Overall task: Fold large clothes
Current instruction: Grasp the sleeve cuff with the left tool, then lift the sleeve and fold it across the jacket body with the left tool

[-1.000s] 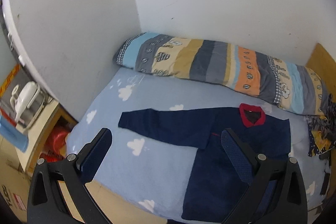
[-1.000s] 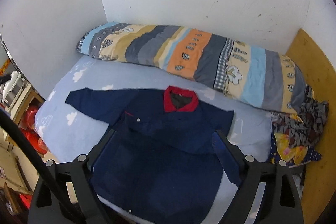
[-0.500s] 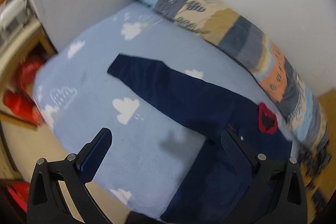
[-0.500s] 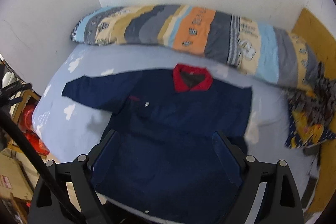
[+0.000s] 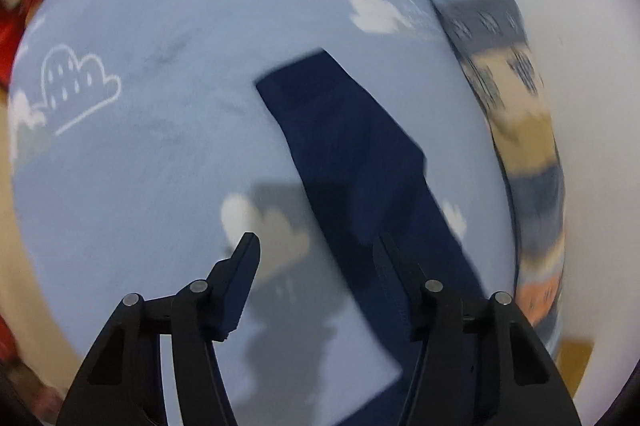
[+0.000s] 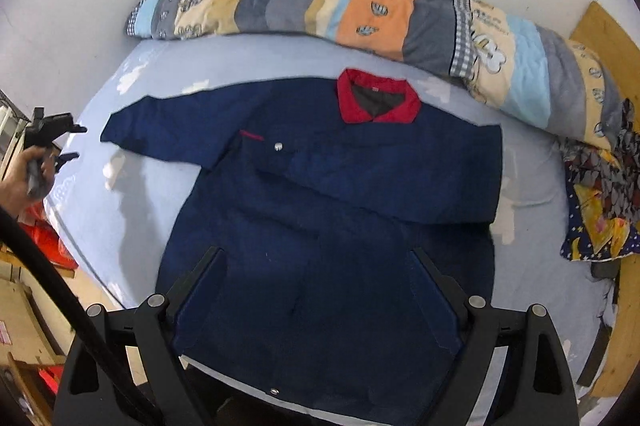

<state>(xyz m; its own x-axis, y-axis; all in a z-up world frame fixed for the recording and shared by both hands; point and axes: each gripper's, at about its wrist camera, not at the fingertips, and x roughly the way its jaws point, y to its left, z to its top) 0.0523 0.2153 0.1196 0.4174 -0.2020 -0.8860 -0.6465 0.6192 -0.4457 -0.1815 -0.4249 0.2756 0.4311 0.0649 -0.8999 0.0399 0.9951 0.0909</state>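
Left gripper fingers are closing above the jacket sleeve without pinching it, while the right gripper hangs spread wide over the jacket's hem.

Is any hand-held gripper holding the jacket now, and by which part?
Nothing is held. The left hand-held gripper is closing above the sleeve; the right hand-held gripper is open.
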